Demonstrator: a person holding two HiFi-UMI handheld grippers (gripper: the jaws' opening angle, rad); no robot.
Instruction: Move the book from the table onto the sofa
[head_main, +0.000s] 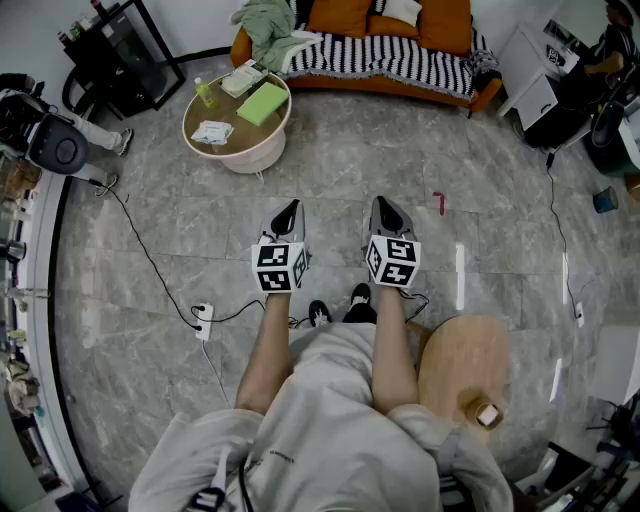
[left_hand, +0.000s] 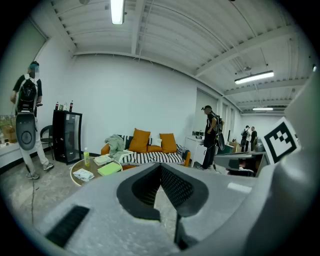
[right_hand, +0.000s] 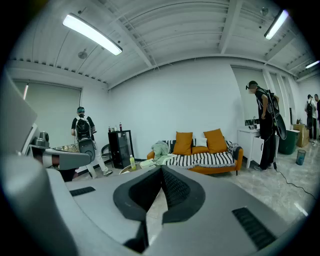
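Book (head_main: 262, 103) on table (head_main: 236, 127), sofa (head_main: 410, 90) behind it

Glossy grey stone-tile floor (head_main: 330, 170) under matt grey plastic left gripper (head_main: 289, 210) and right gripper (head_main: 384, 206); ahead, smooth round wooden tabletop (head_main: 232, 108), matt green book (head_main: 262, 103), orange cloth sofa (head_main: 445, 25).

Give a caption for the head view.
Left gripper and right gripper, both shut, face the book on the table by the sofa.

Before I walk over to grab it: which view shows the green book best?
Head view: the green book shows whole from above on the table. Left gripper view: small, foreshortened. Right gripper view: indiscernible.
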